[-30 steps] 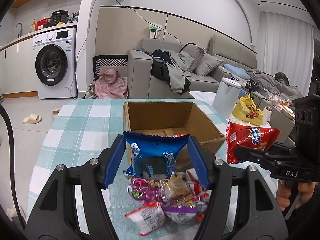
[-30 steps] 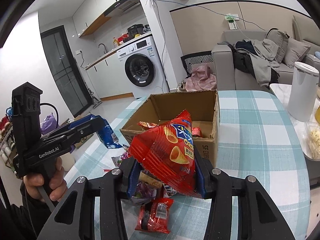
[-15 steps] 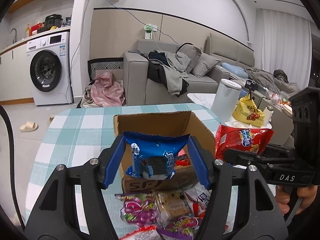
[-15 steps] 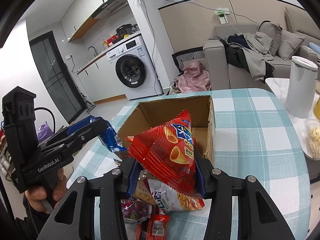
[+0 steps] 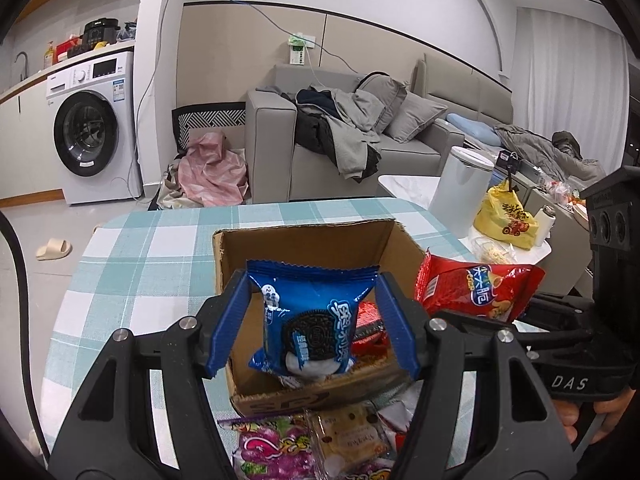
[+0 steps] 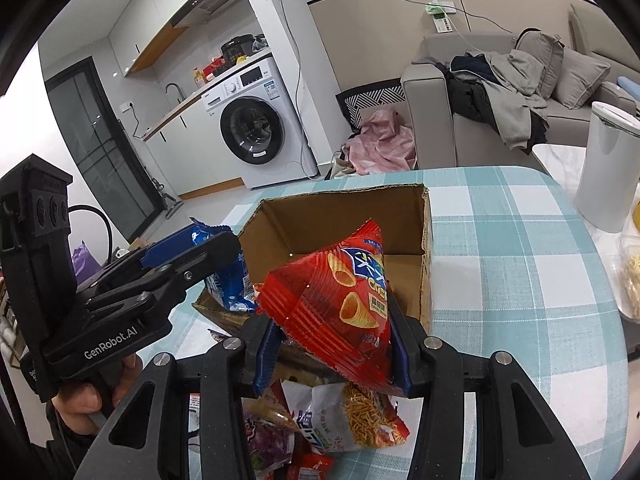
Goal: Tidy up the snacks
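Your left gripper (image 5: 314,326) pinches the blue Oreo packet (image 5: 310,320) over the cardboard box (image 5: 308,242) at the worktop's (image 5: 132,276) near edge, while your right gripper (image 6: 332,346), clamping the red corn-snack bag (image 6: 340,300), waits just short for its drop.

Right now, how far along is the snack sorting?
Done: at least one red packet already lies inside the cardboard box. In hand: the left tongs hold a blue cookie pack over the box, and the right tongs hold a red chip bag at its near edge. Left: a pile of loose snacks on the table in front of the box.
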The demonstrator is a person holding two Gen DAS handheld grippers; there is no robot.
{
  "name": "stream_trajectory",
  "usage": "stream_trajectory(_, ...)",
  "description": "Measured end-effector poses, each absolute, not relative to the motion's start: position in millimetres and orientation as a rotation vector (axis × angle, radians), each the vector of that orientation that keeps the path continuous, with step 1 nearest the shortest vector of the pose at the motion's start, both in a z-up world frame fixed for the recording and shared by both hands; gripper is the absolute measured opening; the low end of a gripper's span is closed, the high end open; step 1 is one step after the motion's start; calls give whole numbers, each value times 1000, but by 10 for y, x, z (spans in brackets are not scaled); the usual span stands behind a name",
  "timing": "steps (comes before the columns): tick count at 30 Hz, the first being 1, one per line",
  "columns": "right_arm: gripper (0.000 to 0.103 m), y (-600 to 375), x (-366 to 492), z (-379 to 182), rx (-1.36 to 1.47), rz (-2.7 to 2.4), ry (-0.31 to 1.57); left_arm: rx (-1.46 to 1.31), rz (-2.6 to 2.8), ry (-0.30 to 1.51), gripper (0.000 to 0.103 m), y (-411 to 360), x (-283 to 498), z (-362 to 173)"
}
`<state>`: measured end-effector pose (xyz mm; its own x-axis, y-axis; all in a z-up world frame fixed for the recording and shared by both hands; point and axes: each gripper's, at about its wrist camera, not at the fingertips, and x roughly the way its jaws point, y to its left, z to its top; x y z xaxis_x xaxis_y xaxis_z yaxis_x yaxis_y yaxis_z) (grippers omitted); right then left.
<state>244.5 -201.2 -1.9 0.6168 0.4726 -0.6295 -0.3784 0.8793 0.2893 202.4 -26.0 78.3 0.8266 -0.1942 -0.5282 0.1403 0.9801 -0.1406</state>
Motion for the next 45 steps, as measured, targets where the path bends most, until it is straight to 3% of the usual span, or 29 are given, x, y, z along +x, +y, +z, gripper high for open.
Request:
stream_trajectory(25, 48, -1891, 2788, -147, 94, 478, 790, -90, -138, 639, 64, -212, 2542, 528)
stream_trajectory(27, 52, -1902, 2755, -123, 84, 473, 778, -97, -139, 640, 77, -200, 2499, 542)
stream_trajectory(29, 54, -1924, 2701, -87, 71, 461, 762, -106, -138, 632, 82, -175, 2422, 560)
stream_trajectory(31, 64, -1956, 2647, -49, 64, 441, 741, -104, -139, 626, 84, -148, 2319, 587)
stream_trajectory(33, 78, -1984, 2586, -7, 66, 454, 716, -110, -137, 627, 93, -121, 2239, 602)
stream_trajectory(35, 81, -1996, 2553, 20, 65, 457, 712, -121, -120, 630, 102, -75, 2148, 617)
stream_trajectory(39, 100, -2034, 2477, 73, 89, 458, 706, -138, -107, 615, 102, 22, 1912, 638)
stream_trajectory(45, 103, -2041, 2295, 60, 60, 465, 708, -136, -76, 615, 102, 159, 1551, 613)
